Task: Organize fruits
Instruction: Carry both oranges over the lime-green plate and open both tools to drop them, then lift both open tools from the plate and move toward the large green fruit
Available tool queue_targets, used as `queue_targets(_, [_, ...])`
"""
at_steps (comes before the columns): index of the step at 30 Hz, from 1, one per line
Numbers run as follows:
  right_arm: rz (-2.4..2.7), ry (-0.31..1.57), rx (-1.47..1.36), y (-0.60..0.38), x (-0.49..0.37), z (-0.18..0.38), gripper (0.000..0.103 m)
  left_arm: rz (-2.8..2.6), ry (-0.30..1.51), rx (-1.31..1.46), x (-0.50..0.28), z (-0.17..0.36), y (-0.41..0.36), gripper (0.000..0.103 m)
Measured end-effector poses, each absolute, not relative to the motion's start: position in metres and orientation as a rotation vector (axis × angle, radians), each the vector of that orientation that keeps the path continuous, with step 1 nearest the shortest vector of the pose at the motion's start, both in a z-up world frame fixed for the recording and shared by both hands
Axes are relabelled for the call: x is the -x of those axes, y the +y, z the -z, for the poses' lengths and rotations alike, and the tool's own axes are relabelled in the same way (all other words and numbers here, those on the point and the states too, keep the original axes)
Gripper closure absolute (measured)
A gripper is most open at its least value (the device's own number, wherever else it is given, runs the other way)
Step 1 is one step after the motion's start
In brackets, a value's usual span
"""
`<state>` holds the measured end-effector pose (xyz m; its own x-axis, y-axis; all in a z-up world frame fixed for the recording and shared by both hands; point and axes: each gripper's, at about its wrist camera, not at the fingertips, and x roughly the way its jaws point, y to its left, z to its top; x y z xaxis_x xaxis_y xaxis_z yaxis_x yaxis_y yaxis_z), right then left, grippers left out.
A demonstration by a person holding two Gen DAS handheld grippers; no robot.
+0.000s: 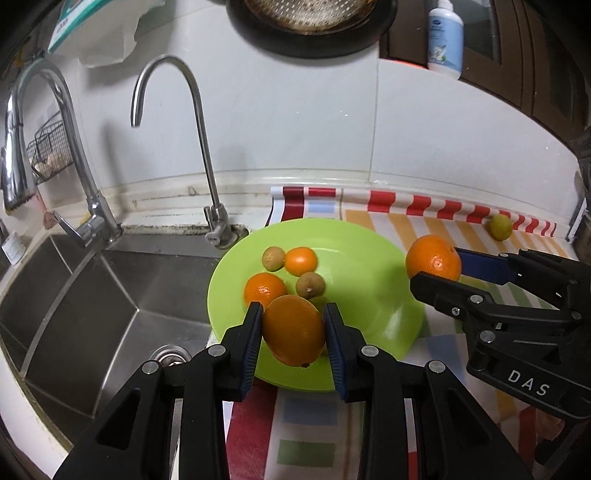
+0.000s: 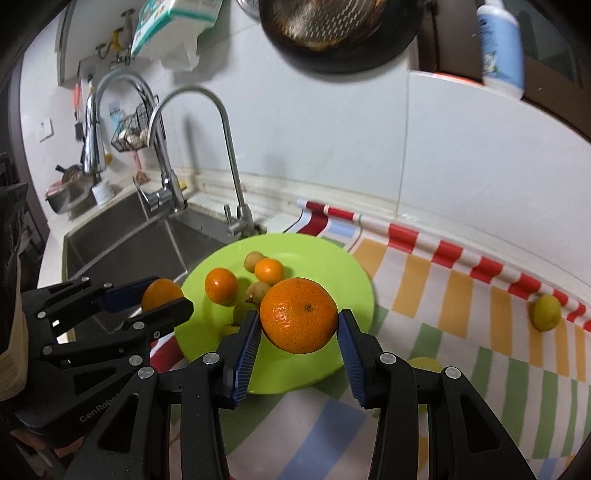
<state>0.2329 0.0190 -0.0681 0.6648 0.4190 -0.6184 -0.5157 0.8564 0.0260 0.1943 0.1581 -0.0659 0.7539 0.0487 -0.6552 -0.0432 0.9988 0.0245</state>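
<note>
A lime-green plate lies on a striped cloth beside the sink. On it are two small oranges and two small brownish-green fruits. My left gripper is shut on an orange above the plate's near edge; it shows at left in the right wrist view. My right gripper is shut on a larger orange above the plate's right part, also seen in the left wrist view. A yellow-green fruit lies on the cloth by the wall.
A steel sink with two faucets lies left of the plate. A dark pan hangs on the wall above. A bottle stands on a ledge at upper right. Another yellow-green fruit peeks from behind my right finger.
</note>
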Motion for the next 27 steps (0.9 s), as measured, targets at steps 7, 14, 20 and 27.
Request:
queue_targets(7, [-0.536, 0.707, 0.172, 0.031, -0.254, 0.088, 0.060, -0.035, 0.740, 0.002, -0.214, 0.084, 0.167, 0.070])
queue_targets(14, [-0.527, 0.736, 0.161, 0.033, -0.270, 0.099, 0.059, -0.028, 0.762, 0.020, -0.227, 0.092, 0.170, 0.066])
queue_targets(20, [-0.486, 0.718, 0.133, 0.023, -0.268, 0.095, 0.046, -0.053, 0.741, 0.019, -0.221, 0.083, 0.166, 0.056])
queue_targets(27, [-0.434, 0.700, 0.086, 0.000, -0.254, 0.082, 0.042, -0.067, 0.691, -0.006, -0.203, 0.064, 0.154, 0.047])
